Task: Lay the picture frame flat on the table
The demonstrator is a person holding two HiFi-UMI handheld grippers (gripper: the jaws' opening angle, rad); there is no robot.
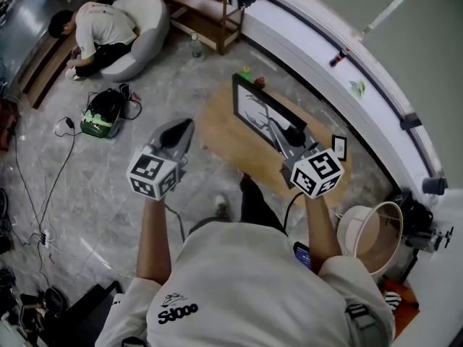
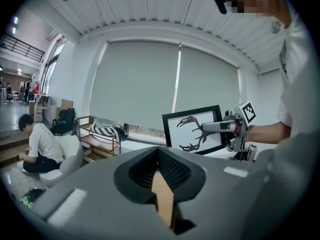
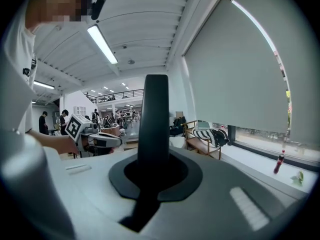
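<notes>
One picture frame (image 1: 262, 113) stands upright on the far half of the one oval wooden table (image 1: 224, 139), black-bordered, with a dark antler-like shape on white. Its near end, at 4 o'clock, is partly hidden behind the right gripper (image 1: 293, 134), whose jaws are clamped on that edge. In the right gripper view the frame (image 3: 153, 119) shows only as a dark upright bar.

There are two grippers. The left gripper (image 1: 181, 130) hangs apart from the frame at its 9 o'clock, at the table's left rim, jaws drawn together on nothing.

Two small things, one green (image 1: 247, 71) and one red (image 1: 259, 82), sit at the table's 12 o'clock rim, too small to name. One person (image 1: 101, 31) is curled on a pale beanbag (image 1: 145, 27) at 10 o'clock, and one bottle (image 1: 195, 45) stands on the floor nearby.
</notes>
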